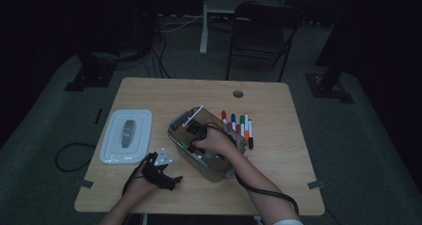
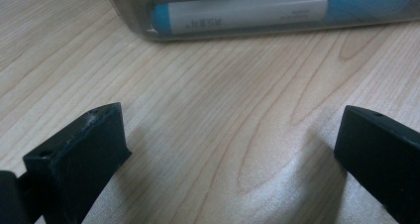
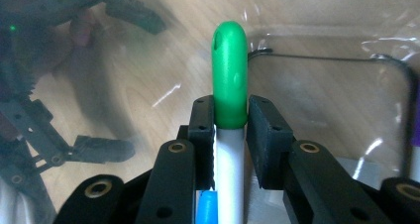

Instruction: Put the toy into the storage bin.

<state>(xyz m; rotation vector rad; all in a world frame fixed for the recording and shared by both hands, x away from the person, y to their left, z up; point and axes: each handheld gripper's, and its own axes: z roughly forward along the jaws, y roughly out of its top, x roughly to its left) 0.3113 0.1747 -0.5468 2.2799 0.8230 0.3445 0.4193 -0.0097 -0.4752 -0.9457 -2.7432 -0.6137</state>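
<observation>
Currently the green-capped marker [image 3: 229,110] is clamped in the right gripper [image 3: 230,120], held low inside the clear box [image 1: 226,171] on the bench [image 1: 278,185]. It should be laid flat beside the blue marker [image 2: 237,13] before release. The left gripper [image 2: 233,149], jaws apart and empty, rests by the box wall.

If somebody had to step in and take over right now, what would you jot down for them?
Right hand-held gripper: shut on a green-capped marker, held inside the clear plastic box.
Left hand-held gripper: open, holding nothing, low over the table beside the box.
Things: a blue marker already lies in the box; five more markers lie in a row on the table to the box's right; the lid lies to its left.
Done: at least one marker is in.
Left, probably: let go of the green one, fetch the rest, fit the lid.
</observation>
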